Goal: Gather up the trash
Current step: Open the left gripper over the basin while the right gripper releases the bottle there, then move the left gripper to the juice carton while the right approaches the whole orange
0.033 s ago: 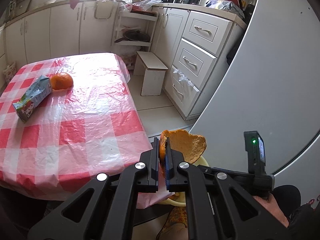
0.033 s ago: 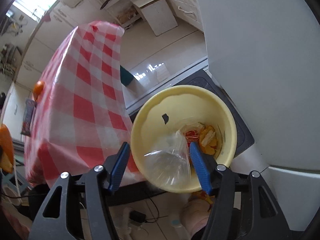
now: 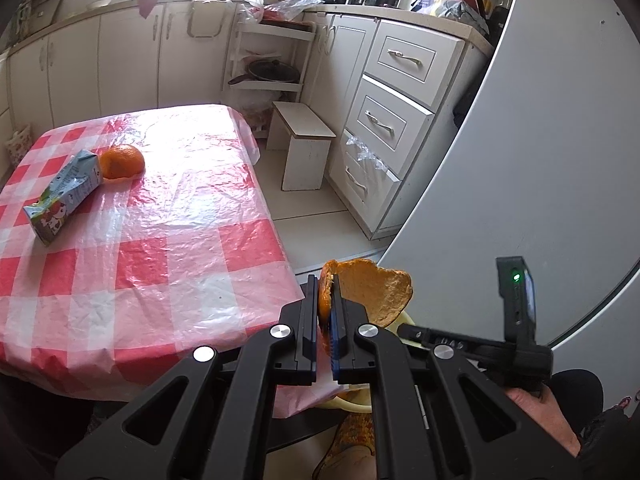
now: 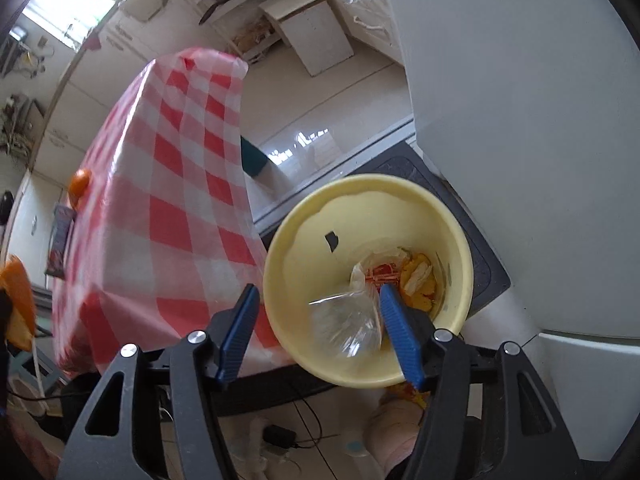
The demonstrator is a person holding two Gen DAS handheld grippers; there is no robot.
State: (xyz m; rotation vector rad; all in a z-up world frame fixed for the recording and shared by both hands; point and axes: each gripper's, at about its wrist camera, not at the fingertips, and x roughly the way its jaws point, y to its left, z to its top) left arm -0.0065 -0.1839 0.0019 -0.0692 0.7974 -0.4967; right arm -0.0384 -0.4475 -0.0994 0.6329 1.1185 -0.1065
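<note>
My left gripper (image 3: 325,300) is shut on a large piece of orange peel (image 3: 376,292), held off the table's near right corner, just above the rim of a yellow bin (image 3: 394,322). My right gripper (image 4: 316,300) is open above the same yellow bin (image 4: 300,248). A clear plastic bag (image 4: 346,324) hangs off its right finger (image 4: 400,336) into the bin, over a red wrapper (image 4: 382,272) and orange peels (image 4: 420,280). On the table lie a juice carton (image 3: 64,196) and a half orange peel (image 3: 122,161).
The table has a red-checked plastic cloth (image 3: 160,240). A grey fridge (image 3: 520,160) stands close on the right. A white step stool (image 3: 304,146) and drawers (image 3: 388,120) stand behind on the floor. A dark mat (image 4: 472,248) lies under the bin.
</note>
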